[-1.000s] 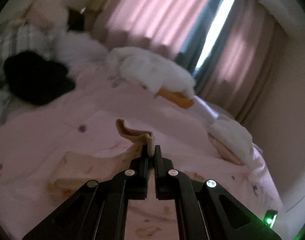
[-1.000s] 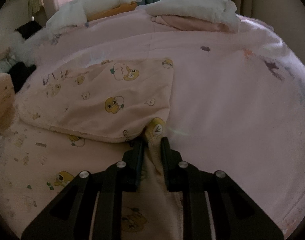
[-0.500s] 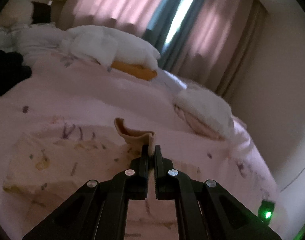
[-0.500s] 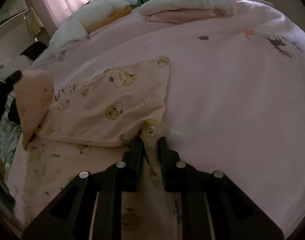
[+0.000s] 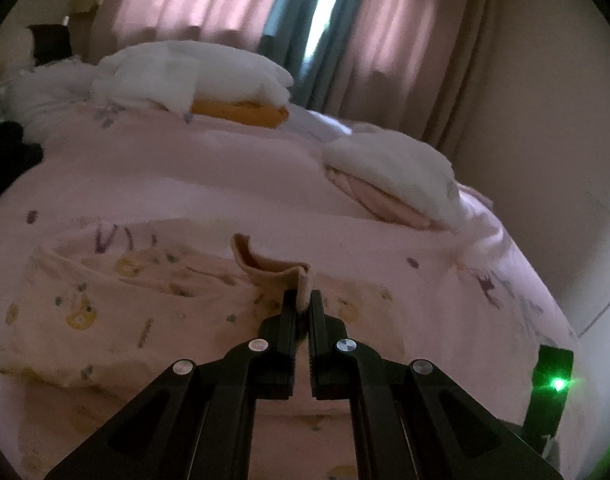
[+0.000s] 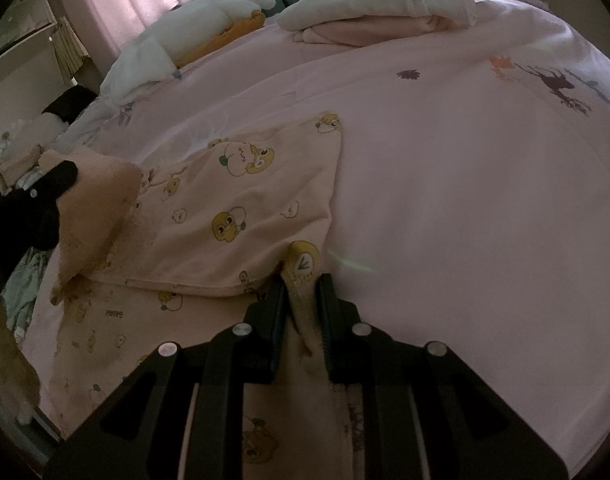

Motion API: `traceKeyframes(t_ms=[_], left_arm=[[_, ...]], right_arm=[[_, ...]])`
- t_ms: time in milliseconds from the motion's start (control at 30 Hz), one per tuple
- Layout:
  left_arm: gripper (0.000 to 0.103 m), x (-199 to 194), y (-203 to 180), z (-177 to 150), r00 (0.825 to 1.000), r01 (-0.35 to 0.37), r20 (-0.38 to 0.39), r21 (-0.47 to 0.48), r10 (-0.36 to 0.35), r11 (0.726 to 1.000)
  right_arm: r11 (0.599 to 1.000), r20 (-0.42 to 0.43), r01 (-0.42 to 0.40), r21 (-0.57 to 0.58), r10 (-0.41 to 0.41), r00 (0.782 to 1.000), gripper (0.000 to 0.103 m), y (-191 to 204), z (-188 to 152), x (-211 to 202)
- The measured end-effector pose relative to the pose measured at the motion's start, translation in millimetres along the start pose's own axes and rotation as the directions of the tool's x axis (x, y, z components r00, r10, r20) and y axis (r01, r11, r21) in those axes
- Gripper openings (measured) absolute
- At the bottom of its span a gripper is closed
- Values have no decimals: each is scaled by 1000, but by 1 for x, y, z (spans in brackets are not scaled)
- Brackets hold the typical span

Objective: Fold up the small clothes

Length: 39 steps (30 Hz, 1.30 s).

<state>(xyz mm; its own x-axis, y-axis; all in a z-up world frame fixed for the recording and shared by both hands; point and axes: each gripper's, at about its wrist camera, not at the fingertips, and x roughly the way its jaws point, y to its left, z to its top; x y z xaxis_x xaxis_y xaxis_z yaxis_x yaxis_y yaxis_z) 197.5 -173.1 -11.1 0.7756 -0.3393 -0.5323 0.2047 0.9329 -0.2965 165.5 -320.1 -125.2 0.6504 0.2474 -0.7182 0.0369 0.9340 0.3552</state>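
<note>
A: Main risk: the left gripper (image 5: 301, 300) pinches only a thin cuff edge of the printed garment (image 6: 245, 216). If the 2 hands pull apart, the fabric slips out or the fold skews. The lifted flap could also flop back unevenly.

B: Agreed. Jaws on the left are nearly fully closed on that cuff, which sticks up at 12 o'clock from the tips. The right gripper (image 6: 303, 284) stands slightly open, jaws clamped on a bunched corner, garment spreading to 10 o'clock across the bed (image 6: 445, 200).

A: Folded stack (image 6: 377, 12) sits far at 12.
</note>
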Motion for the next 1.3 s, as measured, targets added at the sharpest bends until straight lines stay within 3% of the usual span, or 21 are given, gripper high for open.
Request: traceKeyframes(t_ms=[233,433,533,633,733,833,900,1000,1233,1300], left_arm=[[3,17,-40,-4,998,59,-33,38,-57,998],[3,21,-61,-5,984,171,-43,-17,-172,985],[3,29,-68,-9,986,158,-51,4,-158,987],[3,43,-64,-16,985,129,-114,-1,-129,992],[3,46,-59,-21,968,172,-180,-24,-173,985],[26,40,-60,-18,965,183,-186,-10,-182,983],[45,36,-59,-15,955,228,-187,-38,-231,973],[46,29,-58,-12,934,294,-189,-80,-304,952],[46,15,-32,-7,966,163,-188,-83,-176,983],[46,10,-15,-10,978,64,-194,-70,-76,995]], right_arm=[[999,0,-30,28,30,1000,15,-4,1,1],[996,1,-61,63,61,998,13,-11,0,1],[995,2,-70,70,70,998,13,-12,-1,1],[994,2,-81,80,81,997,13,-14,-2,0],[991,-1,-96,90,97,995,13,-16,-2,0],[989,-4,-108,100,109,994,13,-19,0,0],[989,-4,-109,101,110,994,13,-19,1,1],[989,-5,-109,98,110,994,15,-19,-1,0],[989,-4,-112,98,113,994,15,-20,0,0],[989,-4,-110,97,111,994,15,-20,-1,0]])
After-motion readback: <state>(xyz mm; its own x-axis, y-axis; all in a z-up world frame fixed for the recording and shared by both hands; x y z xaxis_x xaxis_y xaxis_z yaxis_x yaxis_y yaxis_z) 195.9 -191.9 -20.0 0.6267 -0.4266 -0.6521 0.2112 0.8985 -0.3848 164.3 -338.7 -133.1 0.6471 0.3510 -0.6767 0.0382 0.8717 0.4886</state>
